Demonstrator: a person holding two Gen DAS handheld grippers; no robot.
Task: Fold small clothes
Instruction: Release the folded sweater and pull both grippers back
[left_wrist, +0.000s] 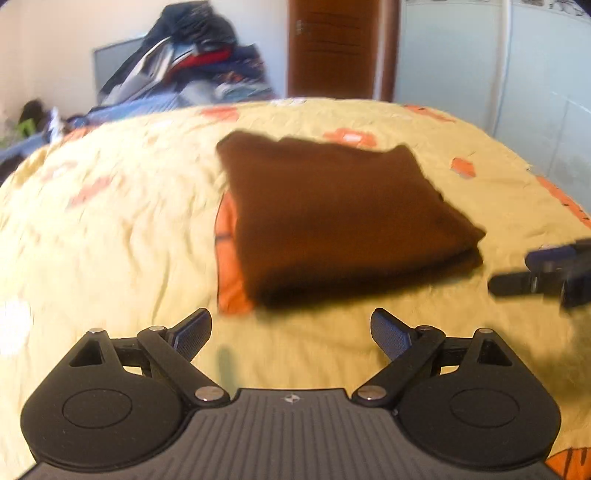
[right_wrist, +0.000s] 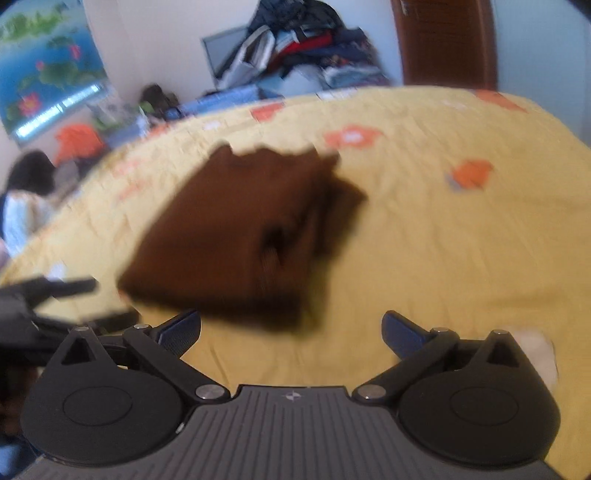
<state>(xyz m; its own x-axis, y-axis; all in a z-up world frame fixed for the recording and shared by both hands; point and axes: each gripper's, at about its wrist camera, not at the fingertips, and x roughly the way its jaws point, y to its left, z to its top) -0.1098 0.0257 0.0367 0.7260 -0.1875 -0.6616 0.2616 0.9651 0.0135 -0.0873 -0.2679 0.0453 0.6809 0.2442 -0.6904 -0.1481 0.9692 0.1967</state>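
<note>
Left wrist view: left gripper (left_wrist: 291, 334) wide, empty; folded brown cloth (left_wrist: 343, 218) at twelve o'clock on the bed (left_wrist: 110, 229). Right wrist view: right gripper (right_wrist: 291, 334) wide, empty; cloth at eleven. Best lift clear without snagging the fold.

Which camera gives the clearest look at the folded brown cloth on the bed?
The left wrist view: the brown cloth lies there as a neat, nearly whole rectangle with crisp edges. The right wrist view shows the same cloth heavily blurred, seen from its corner, its near edge smeared.
</note>
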